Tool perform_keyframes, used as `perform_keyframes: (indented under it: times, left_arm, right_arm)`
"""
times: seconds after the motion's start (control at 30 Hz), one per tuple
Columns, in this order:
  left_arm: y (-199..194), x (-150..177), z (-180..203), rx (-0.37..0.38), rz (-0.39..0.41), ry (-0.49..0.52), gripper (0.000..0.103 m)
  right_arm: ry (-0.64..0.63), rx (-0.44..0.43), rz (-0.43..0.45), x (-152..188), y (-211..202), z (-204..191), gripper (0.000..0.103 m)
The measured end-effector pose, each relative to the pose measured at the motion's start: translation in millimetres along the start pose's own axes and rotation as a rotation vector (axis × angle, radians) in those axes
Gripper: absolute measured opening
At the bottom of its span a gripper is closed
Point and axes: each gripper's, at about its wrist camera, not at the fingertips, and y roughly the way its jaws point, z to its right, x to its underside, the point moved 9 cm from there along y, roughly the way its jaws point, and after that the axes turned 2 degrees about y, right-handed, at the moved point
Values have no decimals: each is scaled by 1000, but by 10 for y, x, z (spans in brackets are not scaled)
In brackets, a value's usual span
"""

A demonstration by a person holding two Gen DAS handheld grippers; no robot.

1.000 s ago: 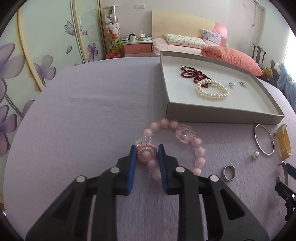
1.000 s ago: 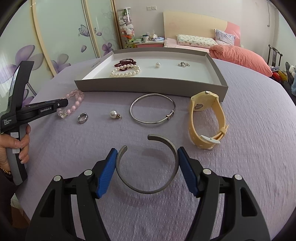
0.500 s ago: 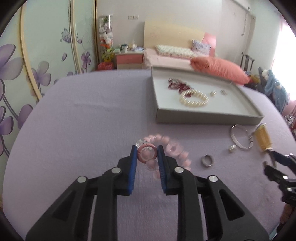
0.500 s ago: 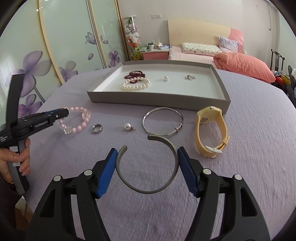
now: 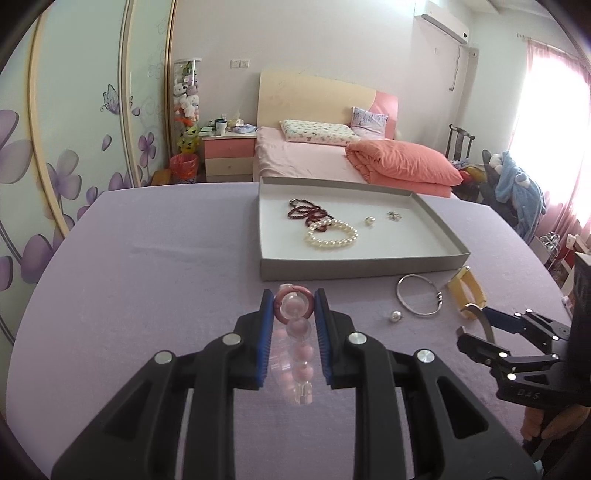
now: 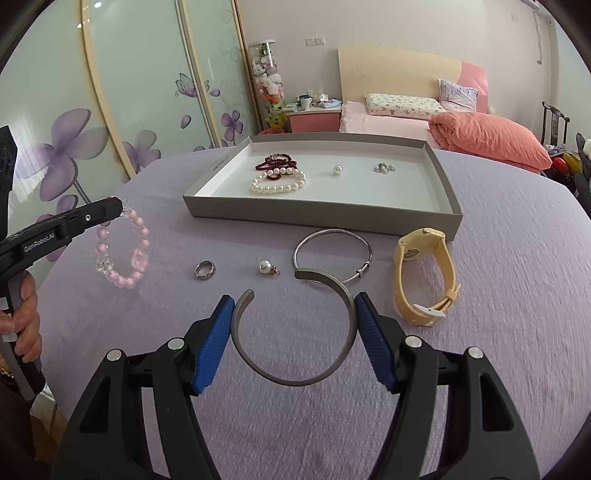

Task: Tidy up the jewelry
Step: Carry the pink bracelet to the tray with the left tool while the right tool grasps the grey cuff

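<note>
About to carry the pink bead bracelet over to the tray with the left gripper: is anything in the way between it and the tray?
Nothing visible. The left gripper holds the pink bead bracelet above bare cloth, facing the tray, whose near-left floor is free.

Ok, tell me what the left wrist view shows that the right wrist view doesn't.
Left wrist view only: the air conditioner and the bright window.

Right wrist view only: the small silver ring on the tablecloth, and the whole cuff bangle gripped by the right hand-held gripper.

Both: the tray, and the pink bead bracelet hanging from the left hand-held gripper.
</note>
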Motion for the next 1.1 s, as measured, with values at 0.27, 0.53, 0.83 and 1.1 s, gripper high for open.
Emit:
perform_keyframes:
  times: [0.27, 0.53, 0.83, 1.1]
  left_arm:
    - [-87, -184, 185, 43, 39, 6, 22]
    - [16, -516, 374, 75, 69, 1, 22]
    - [450, -950, 525, 96, 63, -8, 22]
    - [938, -1195, 548, 91, 28, -17, 22]
  right_arm:
    - [32, 37, 67, -284, -82, 166, 68]
    - [73, 87, 122, -743, 11, 385, 68]
    - [113, 124, 116, -1100, 386, 611, 68]
    - [176, 137, 35, -1220, 862, 835, 68]
